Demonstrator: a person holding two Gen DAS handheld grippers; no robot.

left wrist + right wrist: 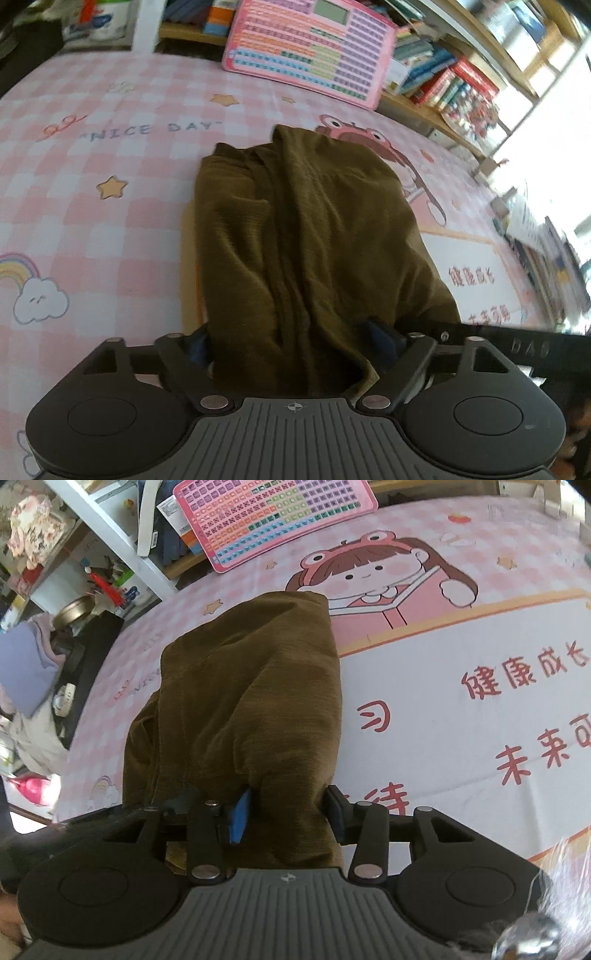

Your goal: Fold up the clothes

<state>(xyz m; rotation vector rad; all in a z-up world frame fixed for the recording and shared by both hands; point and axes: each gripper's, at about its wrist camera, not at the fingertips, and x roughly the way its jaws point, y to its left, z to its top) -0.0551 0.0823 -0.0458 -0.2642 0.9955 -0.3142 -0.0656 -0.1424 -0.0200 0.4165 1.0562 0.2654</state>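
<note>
An olive-brown garment (295, 240) lies bunched at the middle of the frame on the pink checked cartoon sheet (110, 192). The left gripper (295, 347) has its fingers spread wide around the near end. The right gripper (286, 812) has narrower fingers pinching the cloth's near edge.

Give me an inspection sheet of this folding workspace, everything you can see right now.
Surface: pink checked cartoon sheet, printed NICE DAY.
Job's things: olive-brown knit garment, bunched lengthwise, near end between both grippers' fingers.
Clutter: pink chart board leaning at the far edge.
Grippers: left gripper wide apart around the cloth; right gripper narrower, pads against a bunch of cloth.
Cables: nothing seen.
Surroundings: bookshelves with books; white shelf unit with oddments.
</note>
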